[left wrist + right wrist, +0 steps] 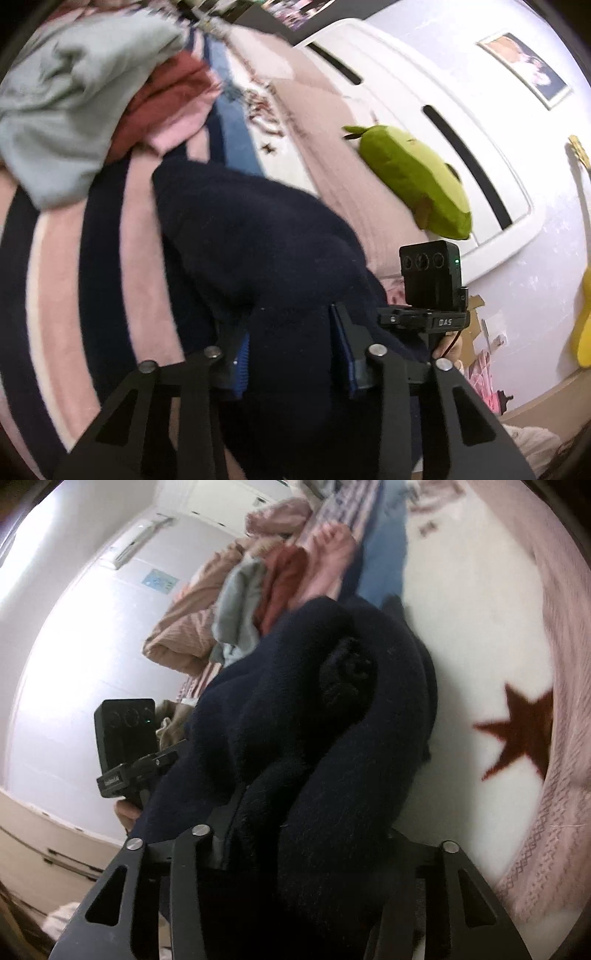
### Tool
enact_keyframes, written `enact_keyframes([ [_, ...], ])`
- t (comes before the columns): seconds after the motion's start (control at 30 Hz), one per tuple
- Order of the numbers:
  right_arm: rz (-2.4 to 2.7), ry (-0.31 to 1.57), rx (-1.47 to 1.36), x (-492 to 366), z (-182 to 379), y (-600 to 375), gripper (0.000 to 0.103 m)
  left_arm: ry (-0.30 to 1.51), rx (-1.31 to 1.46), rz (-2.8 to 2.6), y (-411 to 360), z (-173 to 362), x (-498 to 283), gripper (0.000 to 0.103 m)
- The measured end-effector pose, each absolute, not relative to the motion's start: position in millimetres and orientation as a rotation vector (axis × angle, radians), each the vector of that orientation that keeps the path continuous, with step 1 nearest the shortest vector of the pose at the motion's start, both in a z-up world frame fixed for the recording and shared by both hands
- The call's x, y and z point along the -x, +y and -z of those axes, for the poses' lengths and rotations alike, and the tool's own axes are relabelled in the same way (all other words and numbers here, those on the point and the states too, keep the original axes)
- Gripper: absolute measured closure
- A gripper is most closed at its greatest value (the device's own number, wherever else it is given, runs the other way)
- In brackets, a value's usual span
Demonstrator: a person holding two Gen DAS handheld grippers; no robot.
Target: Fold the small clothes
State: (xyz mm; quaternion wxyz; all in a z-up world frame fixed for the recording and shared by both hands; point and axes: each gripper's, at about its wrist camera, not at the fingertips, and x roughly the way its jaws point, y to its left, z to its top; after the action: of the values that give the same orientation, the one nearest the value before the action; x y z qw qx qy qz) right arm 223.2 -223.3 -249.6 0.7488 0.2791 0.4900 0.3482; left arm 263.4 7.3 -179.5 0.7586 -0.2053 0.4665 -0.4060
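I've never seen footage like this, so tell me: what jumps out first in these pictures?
A dark navy garment fills the middle of both views, bunched on the bed and pinched in the left claw and the right claw. A bright green plush toy lies by the white headboard. A dark red star marks the blanket to the garment's right.

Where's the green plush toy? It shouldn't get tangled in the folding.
Left wrist view, right of centre: the green plush toy lies against the white headboard.
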Motion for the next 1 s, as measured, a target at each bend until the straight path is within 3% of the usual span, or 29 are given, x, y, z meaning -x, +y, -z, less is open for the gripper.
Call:
enact_keyframes([
  [0.4,-0.873,0.882,-0.504,-217.9,165.8,-163.0,0.068,0.825,0.342,0.83,67.8,77.2,-237.7,0.077],
  [1.0,-1.146,0.807,-0.333,-234.6,82.0,102.9,0.069,0.687,0.247,0.529,288.5,-37.9,-184.0,0.077],
])
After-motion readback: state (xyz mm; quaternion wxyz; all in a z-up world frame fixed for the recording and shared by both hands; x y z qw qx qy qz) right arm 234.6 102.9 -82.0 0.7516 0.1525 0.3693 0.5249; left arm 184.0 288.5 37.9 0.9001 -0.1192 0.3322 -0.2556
